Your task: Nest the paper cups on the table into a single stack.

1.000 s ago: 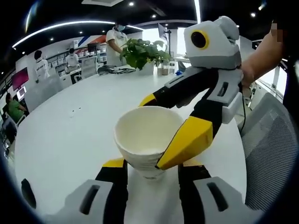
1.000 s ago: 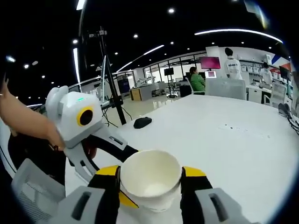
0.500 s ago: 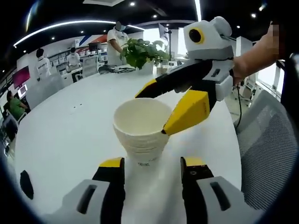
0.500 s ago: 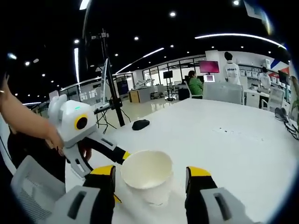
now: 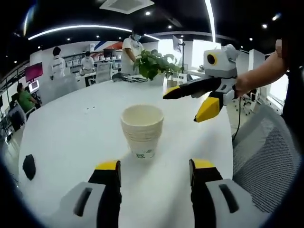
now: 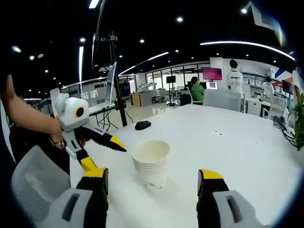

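Cup stack [image 5: 142, 130]: upright on white table [image 5: 71, 133], beyond and between both jaw pairs, untouched.
Left gripper [image 5: 155, 167]: jaws wide, holding nothing.
Right gripper [image 6: 154, 176]: jaws wide, holding nothing.

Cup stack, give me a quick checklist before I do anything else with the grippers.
1. Cups nested into one stack: ok.
2. Stack upright on the table: ok.
3. Left gripper open, apart from the stack: ok.
4. Right gripper open, apart from the stack: ok.
5. No loose cup left elsewhere on the table: cannot tell; parts lie outside both views.
6. Black object sits away from the stack: ok.
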